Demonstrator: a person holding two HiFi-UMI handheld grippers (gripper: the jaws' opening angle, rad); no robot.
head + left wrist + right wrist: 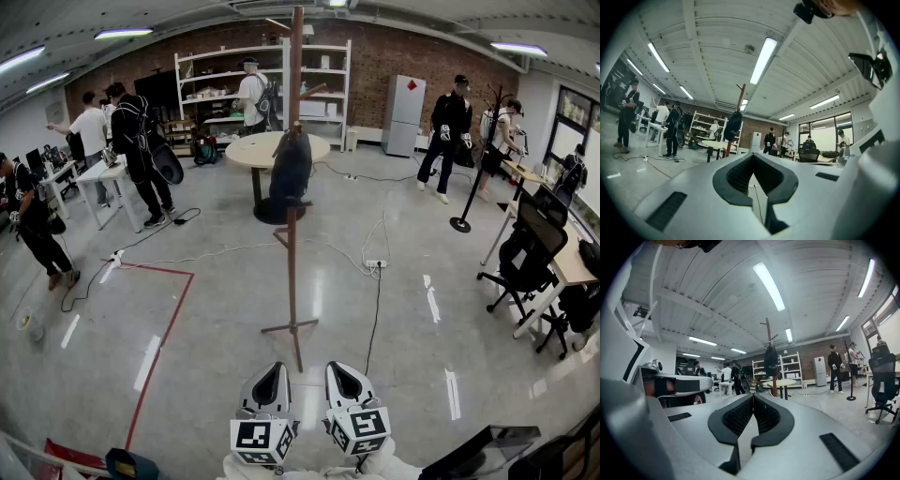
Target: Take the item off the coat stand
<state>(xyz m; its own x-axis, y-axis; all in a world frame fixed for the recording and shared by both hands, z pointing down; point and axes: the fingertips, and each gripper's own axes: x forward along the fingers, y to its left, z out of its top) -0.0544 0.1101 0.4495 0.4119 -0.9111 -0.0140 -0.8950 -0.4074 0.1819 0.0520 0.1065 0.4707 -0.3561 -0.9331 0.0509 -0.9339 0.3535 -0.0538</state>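
Task not yet begun. The dark item (pixel 291 169) hung high on the coat stand (pixel 292 281), untouched. The left gripper (pixel 273 370) and right gripper (pixel 341 368) were held level, well apart from the stand, with fingers (pixel 736 417) closed together and empty. Approach, grasp and lift-off all remained outstanding.

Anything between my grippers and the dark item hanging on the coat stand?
Nothing visible. Bare floor lies between the left gripper, the right gripper and the coat stand, where the dark item hangs high on the pole. A cable crosses the floor to the stand's right, and the round table sits behind it.
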